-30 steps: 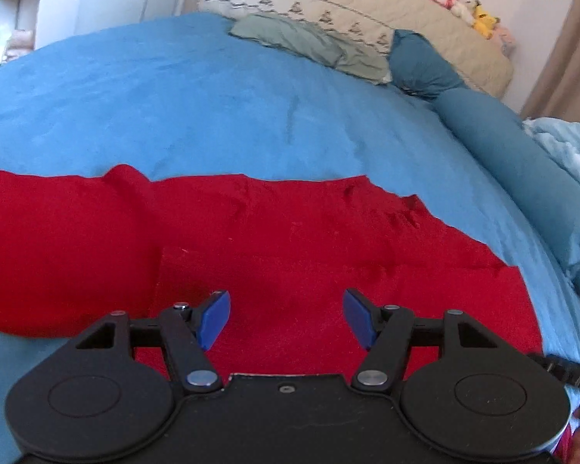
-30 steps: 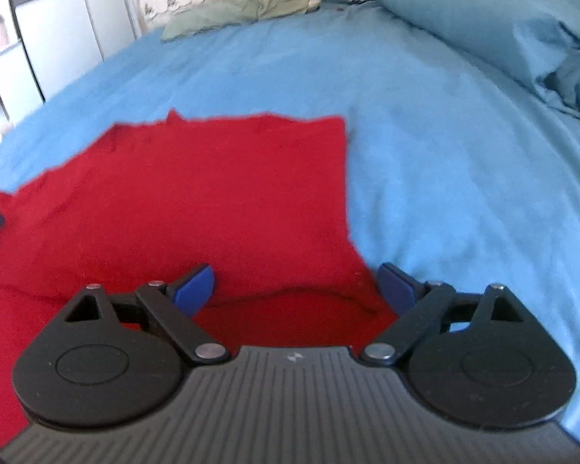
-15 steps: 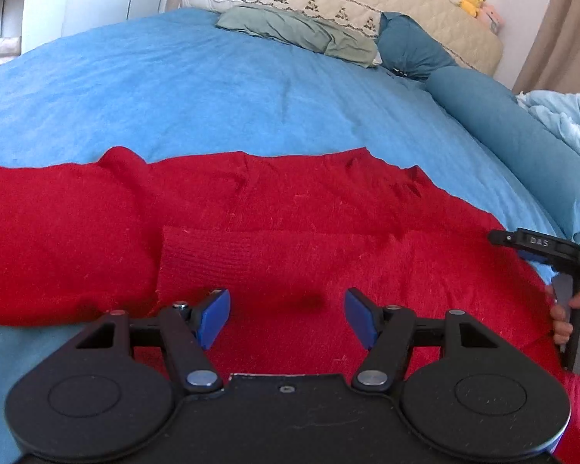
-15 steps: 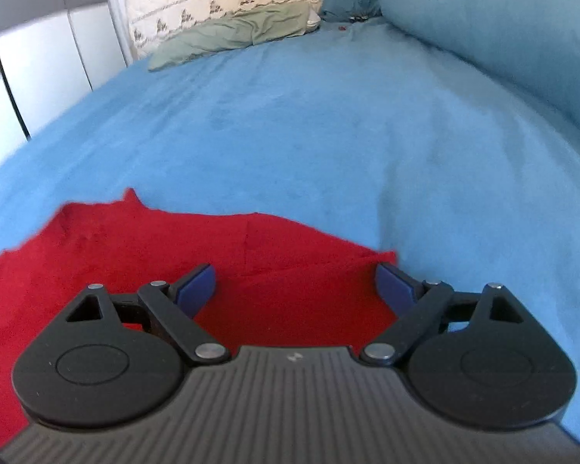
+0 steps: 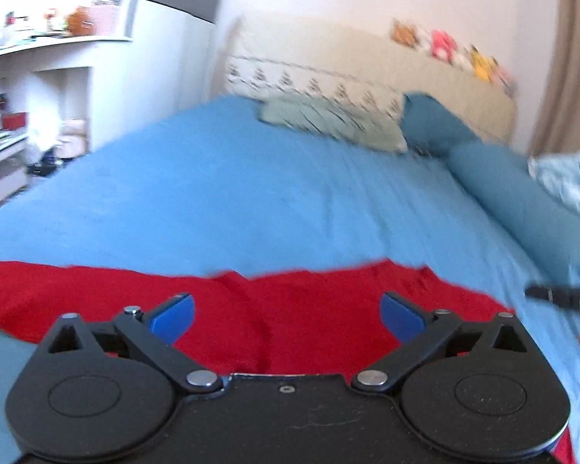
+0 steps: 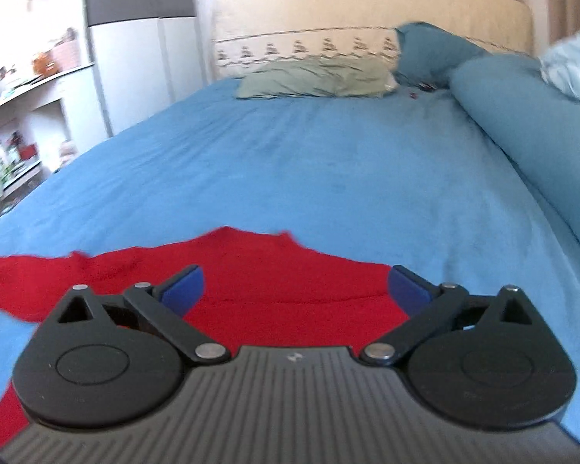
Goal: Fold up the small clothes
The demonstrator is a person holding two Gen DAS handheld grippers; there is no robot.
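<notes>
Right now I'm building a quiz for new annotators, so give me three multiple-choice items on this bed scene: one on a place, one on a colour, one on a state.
1. Where does the red garment lie?
A. on the blue bedsheet
B. on the white shelf
C. over the headboard

2. What colour are the fingertips of the left tool?
A. green
B. blue
C. yellow

3. How does the right tool stand?
A. shut on the garment
B. shut and empty
C. open, holding nothing

Answers: 1 A, the red cloth spreads flat on the sheet in both views. 2 B, both pads show blue against the black linkage. 3 C, its fingers stand wide apart with the garment lying loose below them.
</notes>
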